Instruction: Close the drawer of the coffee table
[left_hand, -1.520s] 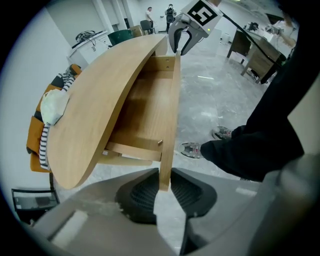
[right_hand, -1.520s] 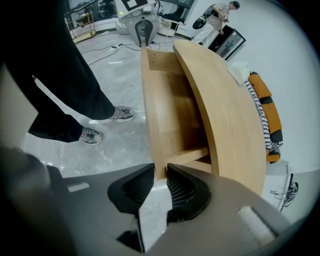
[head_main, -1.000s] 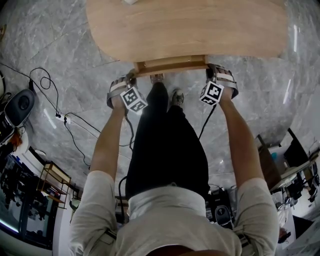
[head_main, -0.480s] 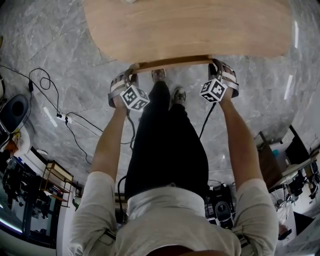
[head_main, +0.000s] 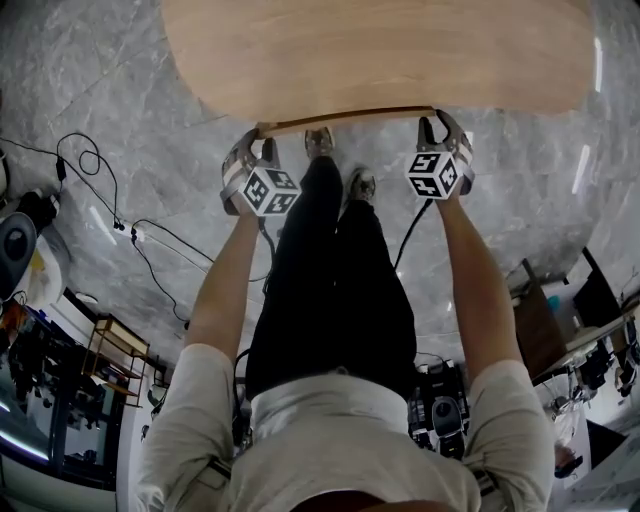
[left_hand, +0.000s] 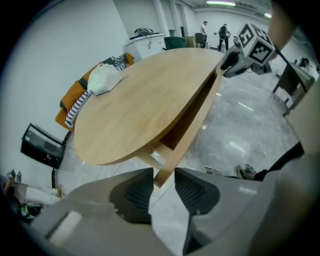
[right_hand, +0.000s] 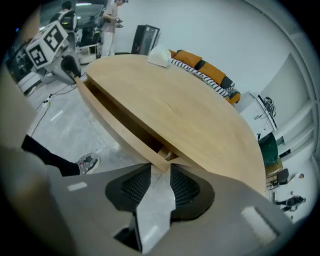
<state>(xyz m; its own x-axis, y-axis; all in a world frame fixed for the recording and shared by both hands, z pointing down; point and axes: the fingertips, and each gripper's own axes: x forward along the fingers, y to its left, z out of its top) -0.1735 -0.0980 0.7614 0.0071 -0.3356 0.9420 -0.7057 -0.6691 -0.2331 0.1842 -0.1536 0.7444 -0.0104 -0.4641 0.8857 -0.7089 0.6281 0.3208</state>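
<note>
Drawer (head_main: 345, 119) is sitting almost fully under the table (head_main: 380, 50) in the head view, only a thin strip of its front showing past the top's near edge. The left gripper (head_main: 258, 143) and right gripper (head_main: 438, 130) are hanging at the two ends of that strip, both pointing steeply down, with the person's shoes (head_main: 335, 165) on the floor (head_main: 120, 80) between them. In the left gripper view, the left gripper (left_hand: 162, 182) is opening, its pads standing apart with the end corner of the drawer (left_hand: 184, 147) at the gap between the tips and not pinched; the right gripper (left_hand: 227, 62) is showing at the far end of the front. In the right gripper view, the right gripper (right_hand: 160, 185) is likewise opening, its pads apart around the other corner of the drawer (right_hand: 117, 129), and the left gripper (right_hand: 70, 67) is waiting at the far end. The push looks done and the letting go is under way; the next move is probably calling for both grippers drawing straight back off the corners without dragging the front out. The table (left_hand: 145, 100) is a pale wooden oval carrying a white cloth (left_hand: 105, 79). Grey marble flooring, a trailing cable (head_main: 110, 215) and an orange sofa (right_hand: 200, 62) are filling out a bright open workroom.
</note>
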